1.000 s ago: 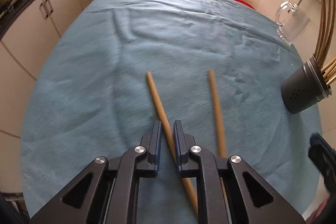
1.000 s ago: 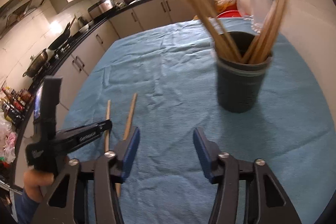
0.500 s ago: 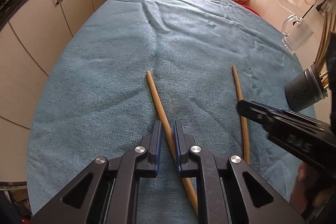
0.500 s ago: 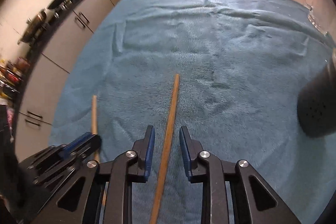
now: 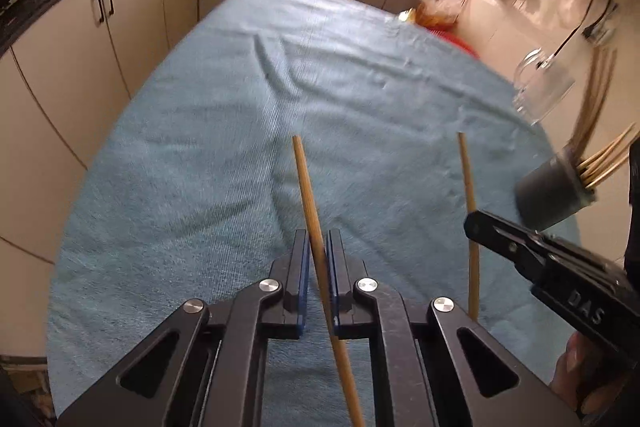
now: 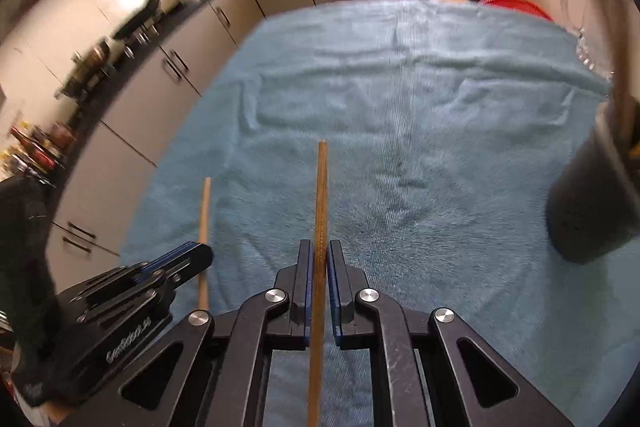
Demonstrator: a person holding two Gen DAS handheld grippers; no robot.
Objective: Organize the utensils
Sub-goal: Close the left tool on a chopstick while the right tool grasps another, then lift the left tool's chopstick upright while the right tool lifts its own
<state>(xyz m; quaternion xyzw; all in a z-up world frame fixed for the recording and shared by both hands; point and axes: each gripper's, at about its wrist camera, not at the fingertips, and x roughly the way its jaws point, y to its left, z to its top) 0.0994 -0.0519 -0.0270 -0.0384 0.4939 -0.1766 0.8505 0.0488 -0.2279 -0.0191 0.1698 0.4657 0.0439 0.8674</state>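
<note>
So, nearest thing first: my left gripper (image 5: pixel 318 255) is clamped on one wooden stick (image 5: pixel 310 203), which crosses the pads at a slight slant, its far tip pointing ahead over the blue towel (image 5: pixel 200 155) and the back end trailing under the tool. My right gripper (image 6: pixel 318 263) is pinched on the other stick (image 6: pixel 321 203), and that one sits dead straight along the fingers, tip forward. Both sticks look lifted just off the cloth, though I can't tell for sure how high.

What matters for the next bit: the dark holder (image 6: pixel 592 211) sits off to the right of both tools, on the right edge of the towel. It's near my right gripper and further from my left, with the right tool in between. So I reckon the right hand goes first. Both sticks lie roughly flat and point away from me, so each would have to be swung right and tipped upright to drop in.

Inside the holder there's already a bunch of similar sticks (image 5: pixel 600 163) fanning out of the top, so the mouth is a bit crowded. Past it, further back on the right, stands a clear glass mug (image 5: pixel 544 95); whether anything is in it I can't tell.
</note>
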